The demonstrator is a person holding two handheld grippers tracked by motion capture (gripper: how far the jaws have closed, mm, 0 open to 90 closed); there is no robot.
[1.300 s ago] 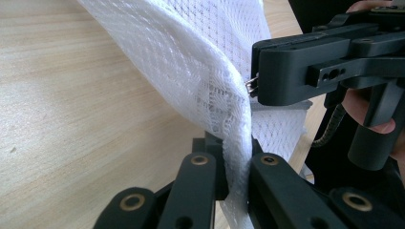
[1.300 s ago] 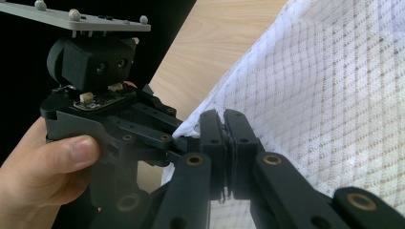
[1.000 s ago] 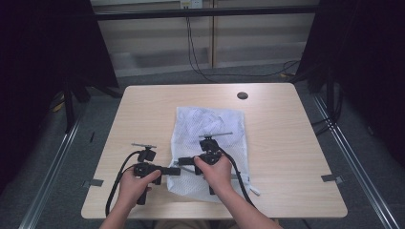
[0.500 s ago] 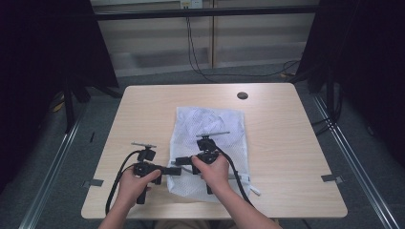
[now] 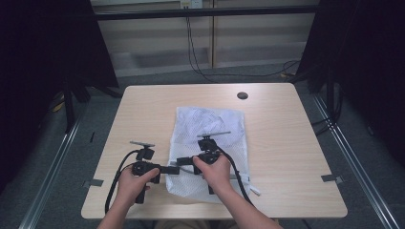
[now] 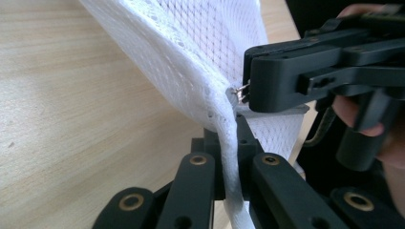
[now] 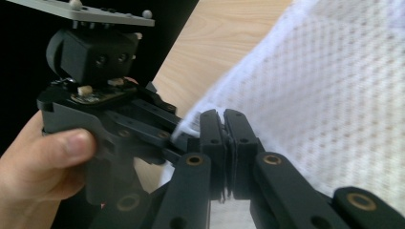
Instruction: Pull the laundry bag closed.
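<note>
Two hand-held grippers met at the near left edge of the white mesh bag (image 5: 210,148). My left hand-held gripper (image 6: 230,143) lay level, pointing right, its jaws having just closed again and now clamped on the bag's thick seam. My right hand-held gripper (image 7: 224,138) faced it, jaws pressed together on a small metal zipper pull (image 6: 241,91) at the same edge. Both hands (image 5: 135,177) gripped the handles low over the bench (image 5: 143,109). That bag lay flat mid-bench, crumpled, with its gripped edge lifted off the pale wood.
</note>
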